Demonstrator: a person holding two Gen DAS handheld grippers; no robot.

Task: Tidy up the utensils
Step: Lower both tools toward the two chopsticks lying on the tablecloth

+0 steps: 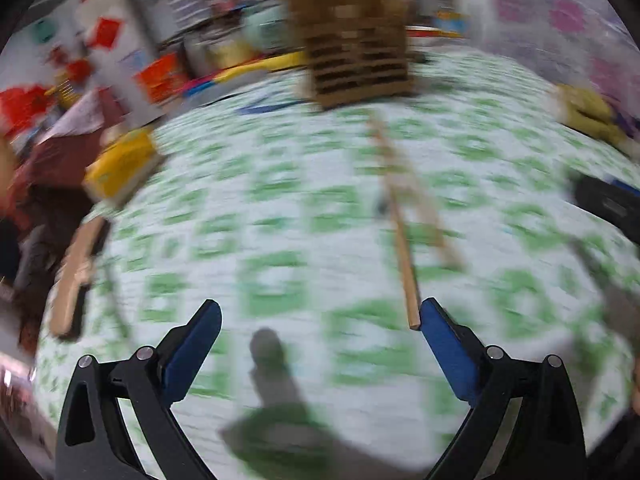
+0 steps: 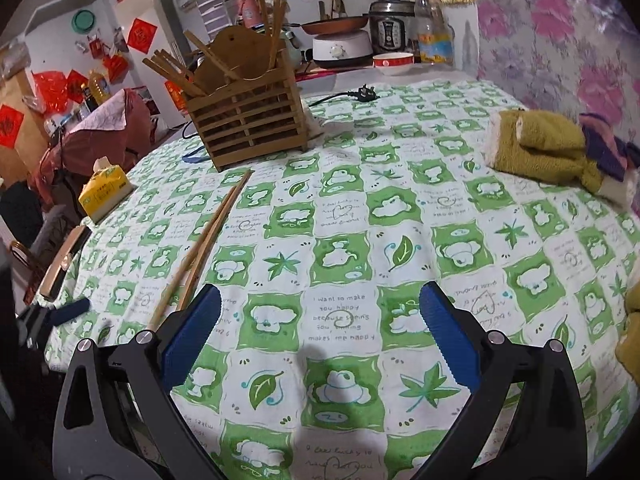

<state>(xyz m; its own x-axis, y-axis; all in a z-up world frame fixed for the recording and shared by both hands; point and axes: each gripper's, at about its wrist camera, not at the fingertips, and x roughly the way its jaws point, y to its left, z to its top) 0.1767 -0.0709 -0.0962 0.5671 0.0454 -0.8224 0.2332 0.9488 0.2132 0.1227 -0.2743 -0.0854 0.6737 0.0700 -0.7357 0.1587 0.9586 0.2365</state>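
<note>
Two wooden chopsticks [image 2: 208,236] lie crossed on the green-and-white tablecloth, left of my right gripper [image 2: 320,312], which is open and empty above the cloth. A slatted wooden utensil holder [image 2: 248,120] with several chopsticks stands upright at the far side. The left wrist view is blurred: the chopsticks [image 1: 404,232] lie ahead, their near end beside the right finger of my open, empty left gripper [image 1: 320,320]. The holder [image 1: 356,48] is far ahead. The left gripper's blue fingertip [image 2: 72,310] shows at the table's left edge in the right wrist view.
A yellow tissue pack [image 2: 105,196] and a wooden-handled brush [image 2: 64,260] lie at the left table edge. Folded olive towels [image 2: 540,148] lie at the right. A black power plug [image 2: 366,92] and cooking appliances [image 2: 340,50] sit behind the holder.
</note>
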